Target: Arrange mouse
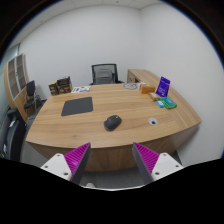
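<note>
Tongs (108, 160) wide open, holding nothing — mouse (113, 122) lies on desk (70, 128) well beyond them.

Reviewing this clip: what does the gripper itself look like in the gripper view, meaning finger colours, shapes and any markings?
The gripper shows two fingers. Each has a wedge-shaped magenta-purple pad on its inner face, ridged with fine stripes and tapering toward the tip. The outer finger bodies look pale grey or white. No cables, labels, hand or sleeve are visible.

Black mouse (113, 122), dark grey mousepad (77, 105), tan wood desk (60, 125), purple-striped pads (78, 156).
</note>
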Tool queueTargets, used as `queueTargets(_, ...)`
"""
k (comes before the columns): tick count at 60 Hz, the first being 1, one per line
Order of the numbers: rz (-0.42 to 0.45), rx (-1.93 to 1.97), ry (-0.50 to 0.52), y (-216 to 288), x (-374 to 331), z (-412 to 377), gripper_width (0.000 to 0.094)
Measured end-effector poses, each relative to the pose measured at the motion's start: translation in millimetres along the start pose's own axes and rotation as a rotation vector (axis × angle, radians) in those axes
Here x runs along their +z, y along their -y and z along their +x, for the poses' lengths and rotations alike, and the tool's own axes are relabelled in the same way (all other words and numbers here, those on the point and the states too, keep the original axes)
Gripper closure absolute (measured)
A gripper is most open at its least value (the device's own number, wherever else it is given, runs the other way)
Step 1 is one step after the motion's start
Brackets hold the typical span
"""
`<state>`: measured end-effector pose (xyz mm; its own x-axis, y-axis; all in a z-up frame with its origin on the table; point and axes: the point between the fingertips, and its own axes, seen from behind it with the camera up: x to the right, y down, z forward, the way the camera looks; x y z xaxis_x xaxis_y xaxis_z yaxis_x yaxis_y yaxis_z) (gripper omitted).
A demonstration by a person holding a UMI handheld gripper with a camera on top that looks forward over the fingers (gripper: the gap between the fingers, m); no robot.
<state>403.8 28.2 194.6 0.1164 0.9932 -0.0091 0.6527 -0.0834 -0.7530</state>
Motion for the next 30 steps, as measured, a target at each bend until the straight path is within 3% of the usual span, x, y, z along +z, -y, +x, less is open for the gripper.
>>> queueTargets(30,0.001,-0.004,0.026,-8,68,-7,0.0071)
